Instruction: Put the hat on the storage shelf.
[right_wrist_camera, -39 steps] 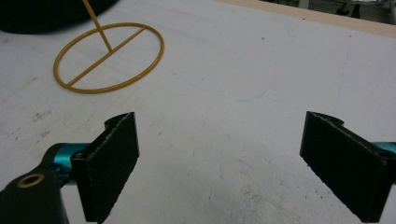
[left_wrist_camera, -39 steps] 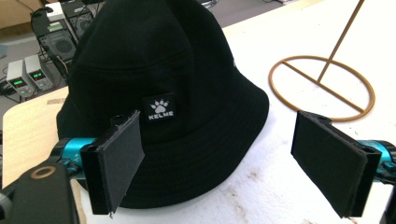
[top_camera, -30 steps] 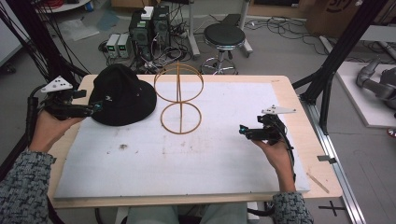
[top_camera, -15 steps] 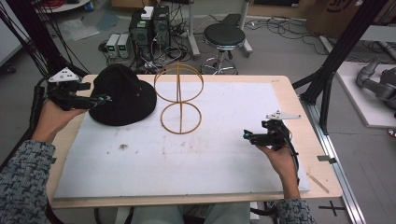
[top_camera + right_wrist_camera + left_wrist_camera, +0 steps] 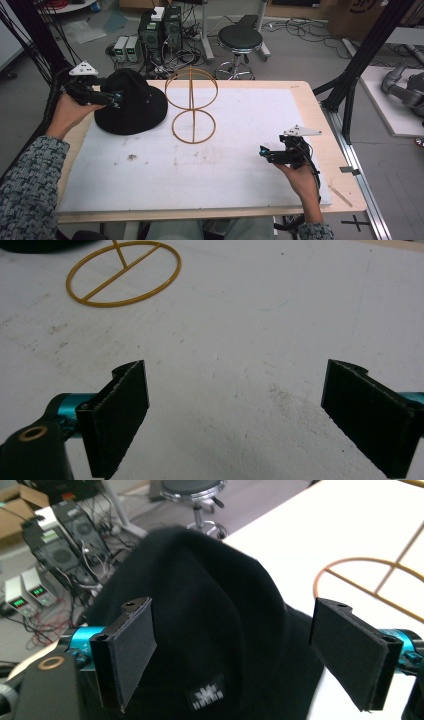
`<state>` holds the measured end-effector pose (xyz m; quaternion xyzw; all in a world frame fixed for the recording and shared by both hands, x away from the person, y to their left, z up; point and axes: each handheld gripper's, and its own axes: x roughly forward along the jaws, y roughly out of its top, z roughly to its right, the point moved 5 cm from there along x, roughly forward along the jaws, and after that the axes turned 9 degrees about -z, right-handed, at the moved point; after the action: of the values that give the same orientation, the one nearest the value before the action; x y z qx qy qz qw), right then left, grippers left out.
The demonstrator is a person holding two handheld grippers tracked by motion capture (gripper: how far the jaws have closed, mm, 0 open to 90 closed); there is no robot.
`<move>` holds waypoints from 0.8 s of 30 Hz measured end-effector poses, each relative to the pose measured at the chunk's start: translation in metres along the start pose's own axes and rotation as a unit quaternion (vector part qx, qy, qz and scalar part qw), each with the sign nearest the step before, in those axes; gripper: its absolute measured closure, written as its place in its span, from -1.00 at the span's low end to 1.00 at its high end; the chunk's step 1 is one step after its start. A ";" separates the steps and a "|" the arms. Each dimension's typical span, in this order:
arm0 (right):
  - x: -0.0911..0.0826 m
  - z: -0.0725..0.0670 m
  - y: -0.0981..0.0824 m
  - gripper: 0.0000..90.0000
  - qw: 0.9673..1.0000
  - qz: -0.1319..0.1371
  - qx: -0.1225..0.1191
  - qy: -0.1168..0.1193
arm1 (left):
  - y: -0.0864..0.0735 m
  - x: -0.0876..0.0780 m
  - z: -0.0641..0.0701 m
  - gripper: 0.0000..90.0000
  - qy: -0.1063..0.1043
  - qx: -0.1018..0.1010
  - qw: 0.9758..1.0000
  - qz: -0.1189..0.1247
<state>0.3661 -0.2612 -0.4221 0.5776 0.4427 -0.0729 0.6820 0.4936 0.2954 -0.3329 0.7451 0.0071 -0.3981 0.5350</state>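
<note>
A black hat (image 5: 131,102) sits at the upper left of the white mat (image 5: 200,170) in the high view, crown up and brim flat on the mat. Just to its right, near the top centre of the frame, stands a wire hat stand (image 5: 191,106): a ring at the base, a thin post, and a second ring on top. The stand looks placed within easy reach of the hat, so the likely job is to lift the hat and set it over the upper ring.

The left gripper (image 5: 117,97) comes in from the upper left edge of the frame and hovers at the hat's left side, level with the crown. In the left gripper view its fingers (image 5: 131,650) are spread wide, one to each side of the crown, with dark fabric and a small woven label (image 5: 206,697) between them. I cannot see either pad pressing the cloth, so it seems to be lined up for a grab rather than gripping.

The right gripper (image 5: 264,152) rests low at the right of the frame, well apart from the hat and the stand. Its fingers (image 5: 120,415) are also wide apart and hold nothing, with bare mat between them and the stand's base ring (image 5: 123,273) at the upper left of its view. It appears to be waiting.
</note>
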 end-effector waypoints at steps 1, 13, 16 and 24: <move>-0.001 0.000 0.000 -0.75 1.000 0.003 -0.001 -0.003 | 0.000 0.002 -0.001 -0.55 0.002 0.000 1.000 -0.003; -0.006 -0.002 -0.001 -0.75 1.000 0.008 -0.002 -0.008 | 0.017 0.016 -0.013 -0.61 0.038 -0.004 0.999 -0.002; -0.006 -0.003 -0.001 -0.75 1.000 0.006 -0.004 -0.008 | 0.020 0.020 -0.014 -0.61 0.038 -0.006 0.999 -0.002; -0.007 -0.002 -0.002 -0.74 1.000 0.006 -0.002 -0.008 | 0.028 0.029 -0.012 -0.60 0.037 -0.008 0.999 0.002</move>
<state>0.3595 -0.2633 -0.4189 0.5779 0.4342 -0.0725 0.6872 0.5328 0.2814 -0.3272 0.7552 0.0282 -0.3688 0.5411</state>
